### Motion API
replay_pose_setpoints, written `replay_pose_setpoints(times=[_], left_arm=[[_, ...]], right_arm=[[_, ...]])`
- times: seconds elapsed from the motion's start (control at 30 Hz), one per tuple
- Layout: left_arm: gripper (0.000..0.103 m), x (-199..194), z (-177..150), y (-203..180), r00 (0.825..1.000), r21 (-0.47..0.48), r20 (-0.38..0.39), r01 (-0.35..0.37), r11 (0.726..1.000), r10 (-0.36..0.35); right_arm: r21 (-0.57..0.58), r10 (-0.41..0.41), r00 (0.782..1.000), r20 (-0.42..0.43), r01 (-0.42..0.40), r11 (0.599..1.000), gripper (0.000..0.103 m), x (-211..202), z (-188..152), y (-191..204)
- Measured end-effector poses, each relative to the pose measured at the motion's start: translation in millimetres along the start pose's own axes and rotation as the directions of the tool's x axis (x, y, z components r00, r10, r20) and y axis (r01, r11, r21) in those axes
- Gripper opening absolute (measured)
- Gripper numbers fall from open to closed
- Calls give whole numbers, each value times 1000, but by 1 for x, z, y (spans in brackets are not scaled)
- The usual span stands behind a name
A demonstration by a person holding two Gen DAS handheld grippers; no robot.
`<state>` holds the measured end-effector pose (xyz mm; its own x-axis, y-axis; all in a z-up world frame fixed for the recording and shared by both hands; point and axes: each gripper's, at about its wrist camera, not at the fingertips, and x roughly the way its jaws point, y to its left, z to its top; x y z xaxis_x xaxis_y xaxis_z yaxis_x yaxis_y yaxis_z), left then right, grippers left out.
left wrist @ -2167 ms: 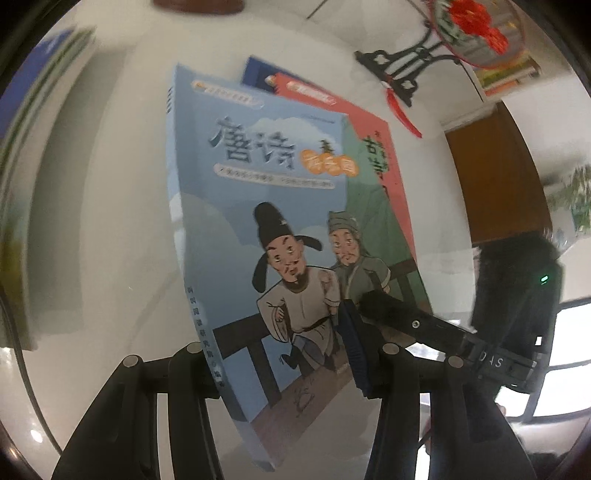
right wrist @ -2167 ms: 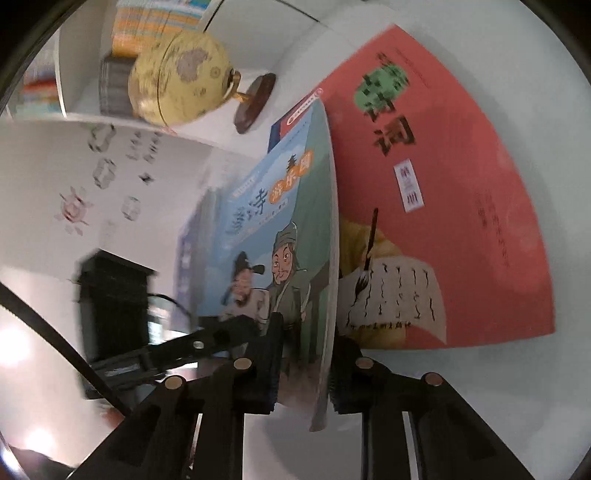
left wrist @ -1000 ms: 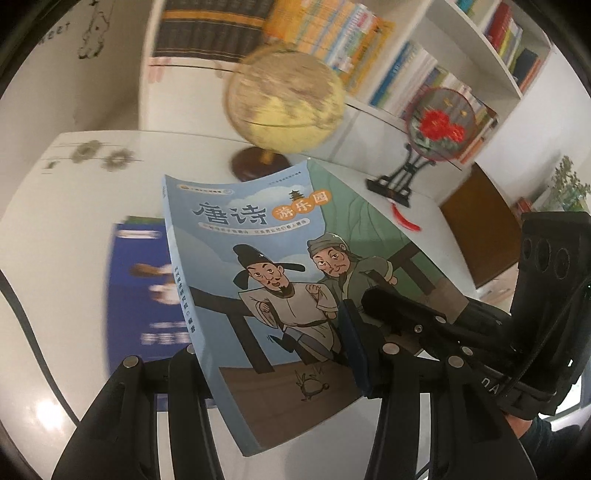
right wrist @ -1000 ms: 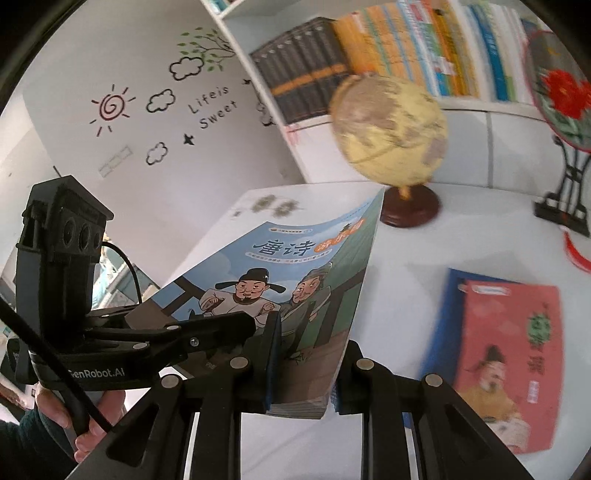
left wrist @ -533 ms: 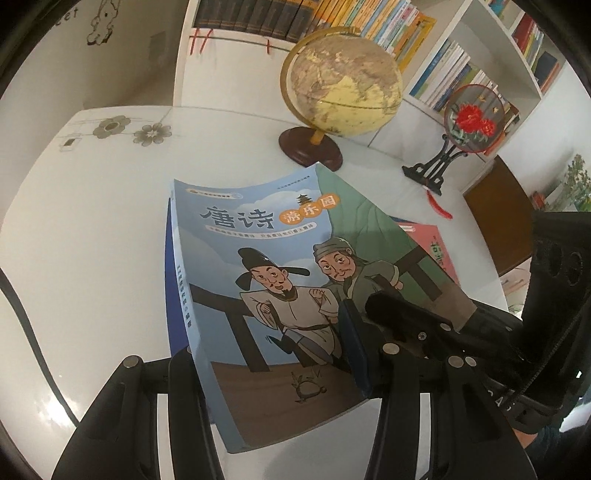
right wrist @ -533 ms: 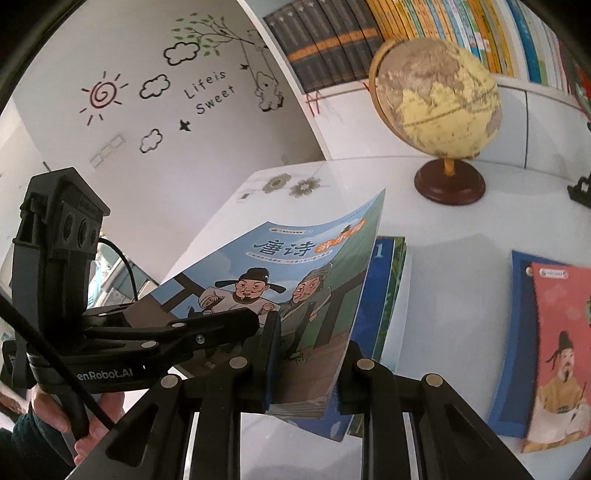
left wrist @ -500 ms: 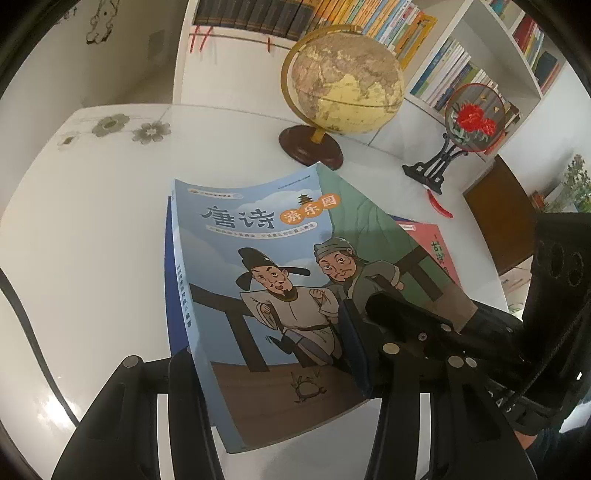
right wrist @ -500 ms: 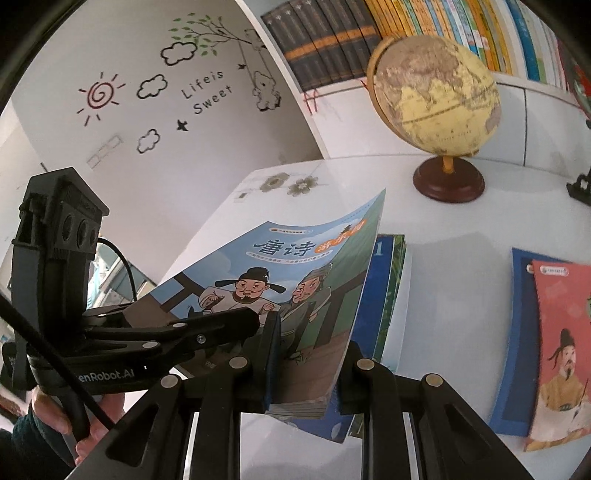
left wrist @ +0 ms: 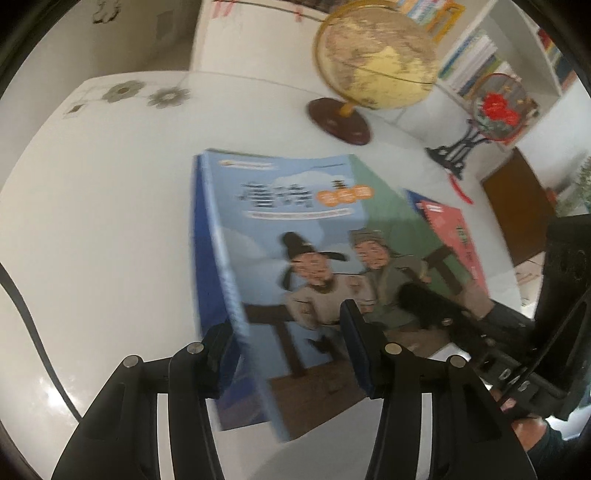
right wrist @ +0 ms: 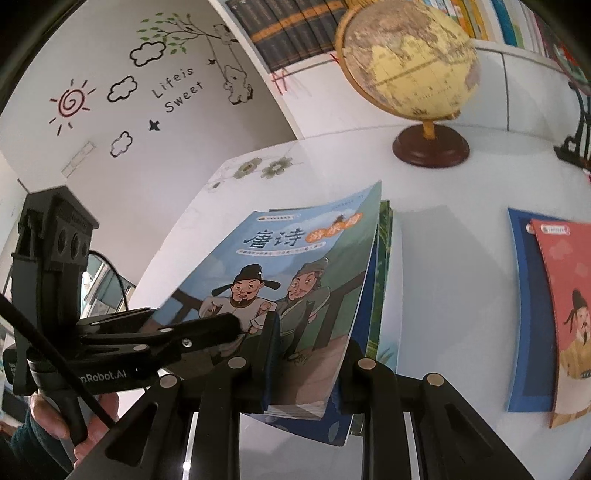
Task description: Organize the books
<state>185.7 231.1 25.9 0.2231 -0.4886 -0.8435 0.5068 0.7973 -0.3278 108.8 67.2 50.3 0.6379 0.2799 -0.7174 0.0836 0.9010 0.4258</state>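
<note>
Left wrist view, nearest first: the left gripper (left wrist: 291, 354) has its two black fingers spread on either side of the light-blue poetry book (left wrist: 295, 266), one at the spine edge and one over the cover; whether the pads press the book I cannot tell, as the frame is blurred. That book lies over a dark-blue book (left wrist: 205, 258) whose edge shows along its spine side. The right gripper (left wrist: 421, 299) reaches onto the cover from the opposite side.

In the right wrist view, the right gripper (right wrist: 306, 354) is clamped on the near corner of the light-blue poetry book (right wrist: 291, 280), one finger on the cover and the other at the page edge. The book sits tilted, its free edge raised above the dark-blue book (right wrist: 364, 325) and a green-edged book (right wrist: 384, 273) stacked beneath it on the white table (right wrist: 450, 280). The left gripper (right wrist: 236, 325) lies across the cover from the far side, held by a hand (right wrist: 55, 417).

Away from the poetry book, toward the table's other side, a red book (right wrist: 569, 306) rests on a blue book (right wrist: 524, 314). Beyond the poetry book stands a yellow globe (right wrist: 410, 55) on a brown base, with a bookshelf (right wrist: 295, 29) behind it. A black fan stand (left wrist: 458, 151) with a round fan sits beside the globe.
</note>
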Motion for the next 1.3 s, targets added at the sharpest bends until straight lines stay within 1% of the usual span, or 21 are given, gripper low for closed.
replay_pose_setpoints(times=[0.07,0.13,0.17,0.2,0.27,0.33,0.43,0.47,0.53,0.6,0.67,0.8,0.9,1.03,1.2,1.23,1.27,1.3], left_arm=[[48,0,-4,11,1000,-35,-1,-5,999,5],[48,-2,-6,19,1000,-69,6,14,998,-14],[49,-2,-6,20,1000,-77,5,14,997,-14],[49,-2,-6,22,1000,-79,4,6,997,-6],[49,1,-5,22,1000,-79,-3,-23,997,23],[49,1,-7,22,999,-75,-9,-33,997,32],[49,-2,-11,15,997,-57,-7,-72,996,71],[49,-3,-13,13,997,-50,-6,-80,996,80],[49,-5,-14,8,996,-39,-6,-87,995,87],[49,-11,-14,3,998,-34,8,-65,997,65],[49,-16,-13,-4,998,-24,24,-61,998,62],[49,-22,-11,-17,997,-8,44,-65,998,65],[49,-26,-11,-29,996,6,57,-69,998,68],[49,-36,-12,-48,996,19,82,-40,999,38],[49,-51,-12,-81,989,56,132,-76,996,68],[51,-56,-12,-90,986,64,151,-87,994,76],[57,-61,-12,-98,981,74,177,-95,993,80],[69,-67,-12,-106,975,83,206,-107,991,88]], right_arm=[[6,-13,1000,-18,13,1000,23,5,-1,-2],[9,-27,999,-43,27,1000,23,12,-3,-3],[15,-16,998,-54,17,1000,23,14,-4,-3],[16,-37,997,-66,38,999,23,17,-6,-2],[-4,-38,997,-64,38,999,23,20,-8,3],[-19,-51,996,-75,50,999,23,23,-10,8],[-3,-44,995,-90,44,999,23,26,-12,6],[7,-44,994,-101,45,999,25,27,-13,3],[38,-43,990,-134,48,998,27,30,-15,-4],[73,-26,989,-148,37,997,27,26,-16,-11],[78,-32,989,-145,43,996,28,20,-16,-13],[51,-99,983,-152,108,993,28,9,-20,-19],[57,-92,987,-134,101,993,28,-5,-22,-23],[41,-106,989,-105,111,993,29,-27,-24,-23],[5,-139,988,-68,139,990,32,-54,-23,-23],[1,-149,987,-58,149,989,34,-58,-23,-23],[-3,-162,986,-48,162,987,37,-64,-23,-23],[-10,-172,984,-33,172,985,40,-71,-22,-24]])
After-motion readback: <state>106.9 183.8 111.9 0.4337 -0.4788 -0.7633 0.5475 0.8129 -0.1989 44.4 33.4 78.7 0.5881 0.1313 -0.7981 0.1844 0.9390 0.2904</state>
